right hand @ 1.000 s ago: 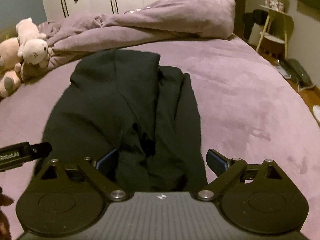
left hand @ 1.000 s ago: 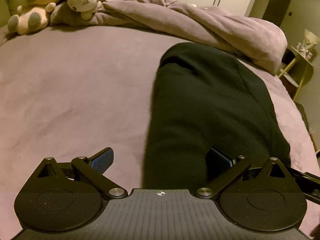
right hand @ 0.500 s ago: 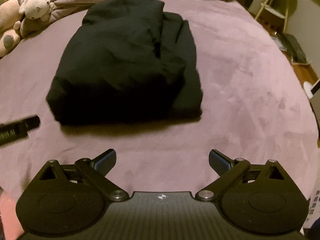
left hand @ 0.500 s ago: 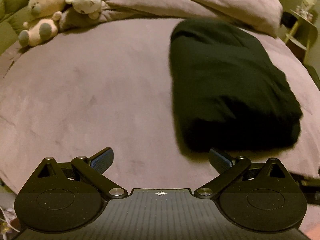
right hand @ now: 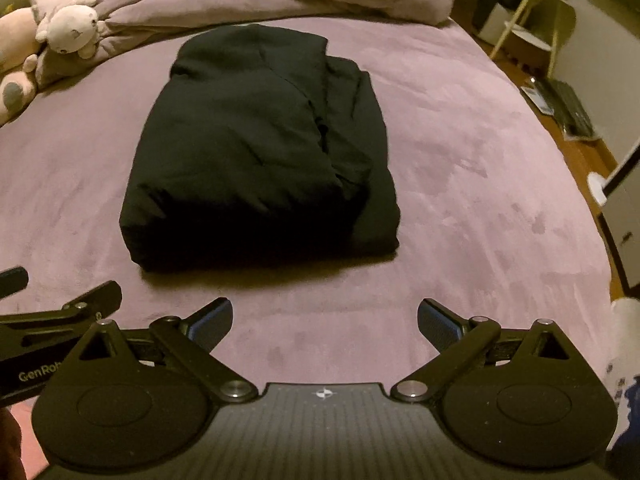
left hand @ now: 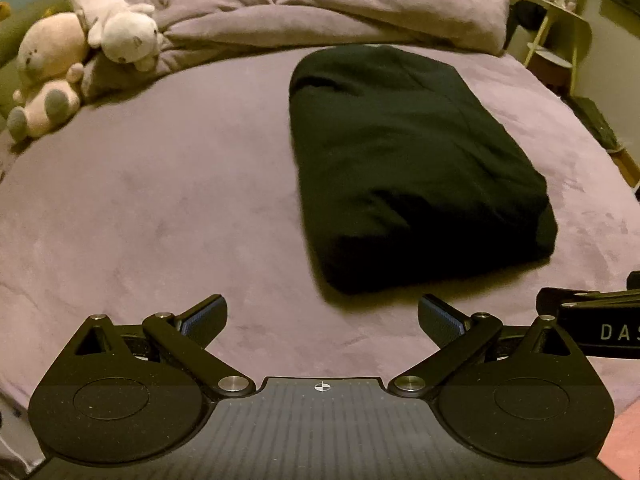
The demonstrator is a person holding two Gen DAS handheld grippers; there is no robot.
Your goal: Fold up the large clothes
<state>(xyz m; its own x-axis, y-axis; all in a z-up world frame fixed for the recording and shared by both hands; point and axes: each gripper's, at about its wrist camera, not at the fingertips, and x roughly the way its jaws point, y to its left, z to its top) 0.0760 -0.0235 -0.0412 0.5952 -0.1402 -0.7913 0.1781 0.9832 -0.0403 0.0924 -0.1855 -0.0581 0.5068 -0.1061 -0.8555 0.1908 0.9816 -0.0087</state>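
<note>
Black clothing point(left hand: 404, 168), folded into a thick rectangular bundle, lies flat on the purple bed point(left hand: 160, 208), its long side running from near to far. From the right wrist view the bundle point(right hand: 256, 152) shows stacked layers stepping down along its right side, with a rounded fold at its near edge. Nothing touches it.

Both tools sit back from its near edge. The left gripper point(left hand: 322, 320) has its jaws spread wide with only bedcover between them; the garment lies ahead and slightly to its right. The right gripper point(right hand: 324, 320) is likewise spread wide and holds nothing, the bundle ahead and slightly to its left. Each tool's side shows at the edge of the other's view.

At the far end of the bed a crumpled purple duvet point(left hand: 340, 12) is heaped. Two plush toys point(left hand: 76, 56) rest at the far left. A pale side table point(left hand: 560, 36) stands beyond the bed at the far right.
</note>
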